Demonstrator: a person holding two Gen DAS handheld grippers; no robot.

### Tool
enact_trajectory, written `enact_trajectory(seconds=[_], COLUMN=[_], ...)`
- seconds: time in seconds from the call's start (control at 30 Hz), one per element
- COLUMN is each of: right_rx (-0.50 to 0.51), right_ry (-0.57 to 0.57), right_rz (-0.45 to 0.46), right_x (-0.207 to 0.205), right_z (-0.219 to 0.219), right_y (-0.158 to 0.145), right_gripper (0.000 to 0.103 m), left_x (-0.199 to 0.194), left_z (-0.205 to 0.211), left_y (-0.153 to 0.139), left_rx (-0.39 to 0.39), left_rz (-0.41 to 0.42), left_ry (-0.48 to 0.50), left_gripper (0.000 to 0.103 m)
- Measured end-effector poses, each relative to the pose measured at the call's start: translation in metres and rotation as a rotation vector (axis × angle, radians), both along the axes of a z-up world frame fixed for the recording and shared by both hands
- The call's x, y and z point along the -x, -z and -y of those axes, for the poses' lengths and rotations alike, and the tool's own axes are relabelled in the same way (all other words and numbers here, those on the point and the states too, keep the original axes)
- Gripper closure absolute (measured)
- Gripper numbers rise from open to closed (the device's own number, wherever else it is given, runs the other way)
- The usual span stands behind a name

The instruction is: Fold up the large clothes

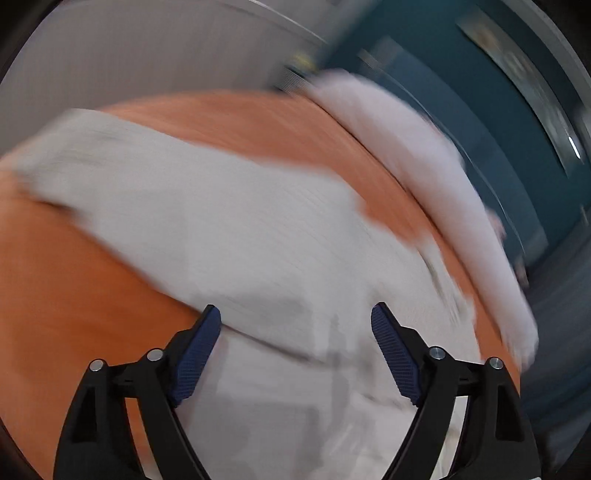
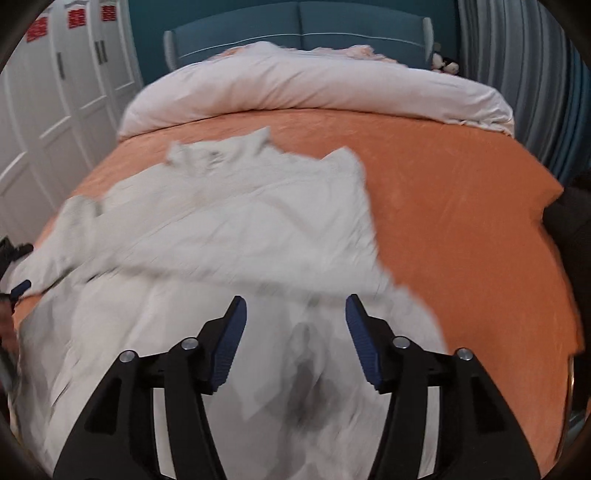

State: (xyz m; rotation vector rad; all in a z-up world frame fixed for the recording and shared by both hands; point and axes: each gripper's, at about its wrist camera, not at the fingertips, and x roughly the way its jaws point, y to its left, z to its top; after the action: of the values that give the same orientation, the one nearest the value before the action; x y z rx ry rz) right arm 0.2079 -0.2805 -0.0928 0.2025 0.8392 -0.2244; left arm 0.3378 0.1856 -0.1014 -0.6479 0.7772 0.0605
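Note:
A large pale grey garment (image 2: 229, 229) lies crumpled and partly spread on an orange bed sheet (image 2: 461, 221). It also shows in the left wrist view (image 1: 229, 229), blurred by motion. My right gripper (image 2: 295, 310) is open and empty, just above the garment's near part. My left gripper (image 1: 295, 317) is open and empty over the garment, near its edge with the orange sheet (image 1: 74, 295). The left gripper's blue fingertip (image 2: 20, 288) shows at the far left of the right wrist view, by a sleeve end.
A rolled-back white duvet (image 2: 314, 92) lies across the head of the bed, before a blue headboard (image 2: 299, 26). White wardrobe doors (image 2: 55, 92) stand to the left. Striped curtains (image 2: 535, 74) hang at the right. The duvet (image 1: 424, 166) runs along the right in the left wrist view.

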Motion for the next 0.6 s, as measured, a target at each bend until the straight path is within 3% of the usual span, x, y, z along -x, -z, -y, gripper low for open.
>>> enact_trajectory(seconds=[0.17,0.27,0.3,0.4,0.43,0.47,0.53,0.6], right_rx=[-0.068,-0.096,-0.103,-0.106,-0.106,-0.101,-0.082,-0.076], right_ry=[-0.033,-0.052,-0.06,-0.073,-0.084,-0.093,-0.114,-0.123], right_rz=[-0.036,-0.078,-0.097,-0.126,-0.131,-0.132,-0.132,-0.122], right_x=[0.041,0.06,0.06,0.072,0.072,0.073,0.073,0.073], right_z=[-0.038,-0.059,-0.066,-0.081,-0.085,-0.089,-0.096,-0.099], right_y=[0.007,0.011,0.013,0.016,0.015,0.013,0.011,0.009], right_gripper=[0.045,0.041,0.041,0.041,0.041,0.041,0.041,0.041], left_x=[0.012,0.005,0.001,-0.015,-0.021,-0.03,-0.04,-0.048], left_z=[-0.159,-0.217,-0.226,-0.236,-0.233,-0.229,-0.217,-0.184], left_y=[0.012,0.033,0.038,0.046,0.043,0.039,0.014,-0.039], left_rx=[0.025,0.11,0.129,0.153,0.161,0.168,0.116,0.035], left_rz=[-0.082,-0.144,-0.166,-0.195,-0.191,-0.2,-0.163,-0.055], left_ry=[-0.326,-0.407,-0.405,-0.377,-0.343,-0.296,-0.244,-0.144], left_gripper=[0.022,0.025,0.027,0.053,0.078,0.095,0.099,0.101])
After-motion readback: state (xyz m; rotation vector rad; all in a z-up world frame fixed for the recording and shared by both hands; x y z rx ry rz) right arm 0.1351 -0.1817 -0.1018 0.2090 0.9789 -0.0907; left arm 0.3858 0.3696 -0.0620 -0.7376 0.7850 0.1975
